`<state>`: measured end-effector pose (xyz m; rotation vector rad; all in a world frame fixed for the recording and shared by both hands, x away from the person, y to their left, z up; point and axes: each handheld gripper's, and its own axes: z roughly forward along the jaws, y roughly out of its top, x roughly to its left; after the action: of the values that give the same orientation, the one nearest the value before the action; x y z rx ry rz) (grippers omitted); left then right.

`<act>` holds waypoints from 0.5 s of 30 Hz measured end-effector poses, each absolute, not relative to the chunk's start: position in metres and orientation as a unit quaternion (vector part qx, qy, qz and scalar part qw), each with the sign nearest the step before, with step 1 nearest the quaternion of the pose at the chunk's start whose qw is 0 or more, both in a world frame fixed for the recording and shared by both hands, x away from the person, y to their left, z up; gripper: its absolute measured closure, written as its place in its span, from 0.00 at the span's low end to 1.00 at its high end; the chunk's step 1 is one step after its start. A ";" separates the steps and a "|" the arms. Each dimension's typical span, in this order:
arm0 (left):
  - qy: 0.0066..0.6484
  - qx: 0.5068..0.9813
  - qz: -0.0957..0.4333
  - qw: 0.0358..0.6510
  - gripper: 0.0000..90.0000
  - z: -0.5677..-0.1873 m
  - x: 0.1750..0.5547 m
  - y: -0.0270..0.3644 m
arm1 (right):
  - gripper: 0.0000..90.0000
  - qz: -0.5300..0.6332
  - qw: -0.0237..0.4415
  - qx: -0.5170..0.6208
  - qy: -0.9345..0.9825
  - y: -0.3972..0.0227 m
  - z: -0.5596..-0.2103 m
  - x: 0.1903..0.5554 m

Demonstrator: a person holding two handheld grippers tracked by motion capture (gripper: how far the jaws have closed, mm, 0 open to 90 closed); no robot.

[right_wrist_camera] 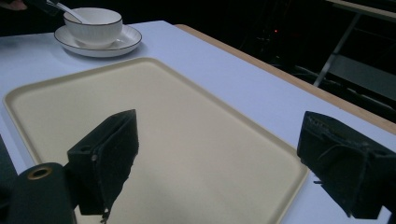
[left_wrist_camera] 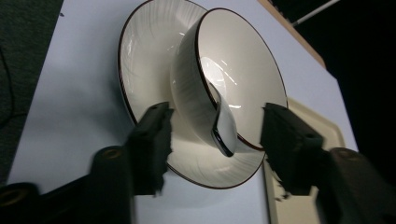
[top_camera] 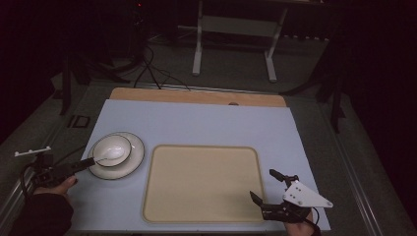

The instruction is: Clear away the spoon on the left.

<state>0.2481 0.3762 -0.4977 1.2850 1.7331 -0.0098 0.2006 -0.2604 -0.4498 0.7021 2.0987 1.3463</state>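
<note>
At the desk's [top_camera: 196,123] left edge, left hand-held gripper [left_wrist_camera: 215,126] half-closed astride the spoon [left_wrist_camera: 223,126] handle leaning from the bowl [left_wrist_camera: 243,74], pads not yet touching; right hand-held gripper [right_wrist_camera: 215,158] wide over the tray [right_wrist_camera: 187,121], waiting.

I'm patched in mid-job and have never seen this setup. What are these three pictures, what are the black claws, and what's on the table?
There is no robot here: a person holds a two-jaw hand tool in each hand. The high view looks down on the table from above the person's side. The other two come from cameras riding on each tool, looking along its black jaws.

On the pale blue table lie an empty beige tray and, to its left, a white plate carrying a bowl with a white spoon in it.

The left gripper sits around the spoon's handle; its jaws are on either side but not pressing on it. The right gripper is open and holds nothing, at the tray's near right corner.
</note>
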 end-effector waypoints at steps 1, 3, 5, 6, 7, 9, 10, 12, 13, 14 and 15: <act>0.708 0.523 -0.006 0.474 0.55 -0.499 0.249 0.376 | 0.14 0.500 0.272 0.261 0.780 -0.260 -0.450 0.201; 0.707 0.522 -0.011 0.477 0.59 -0.499 0.249 0.377 | 0.14 0.500 0.273 0.261 0.780 -0.260 -0.450 0.201; 0.705 0.523 -0.016 0.478 0.63 -0.501 0.251 0.376 | 0.14 0.500 0.271 0.263 0.780 -0.261 -0.450 0.201; 0.705 0.522 -0.018 0.479 0.64 -0.502 0.252 0.376 | 0.14 0.499 0.270 0.263 0.780 -0.261 -0.450 0.201; 0.704 0.524 -0.018 0.478 0.67 -0.502 0.253 0.376 | 0.14 0.499 0.270 0.263 0.780 -0.261 -0.450 0.201; 0.704 0.523 -0.019 0.480 0.71 -0.502 0.254 0.375 | 0.14 0.499 0.270 0.264 0.780 -0.261 -0.450 0.201; 0.703 0.526 -0.020 0.478 0.74 -0.502 0.255 0.375 | 0.14 0.499 0.270 0.264 0.780 -0.261 -0.450 0.201; 0.699 0.529 -0.024 0.482 0.79 -0.503 0.256 0.375 | 0.14 0.498 0.271 0.263 0.780 -0.261 -0.450 0.201; 0.694 0.535 -0.023 0.480 0.83 -0.502 0.256 0.374 | 0.14 0.498 0.270 0.264 0.780 -0.261 -0.450 0.201; 0.691 0.541 -0.020 0.479 0.84 -0.502 0.256 0.373 | 0.14 0.498 0.270 0.264 0.780 -0.261 -0.450 0.201; 0.687 0.546 -0.023 0.478 0.85 -0.502 0.257 0.373 | 0.14 0.498 0.270 0.264 0.781 -0.261 -0.450 0.201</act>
<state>0.2569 0.3728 -0.5015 1.3336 1.6782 -0.0566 0.2012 -0.2610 -0.4505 0.7122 2.1029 1.3412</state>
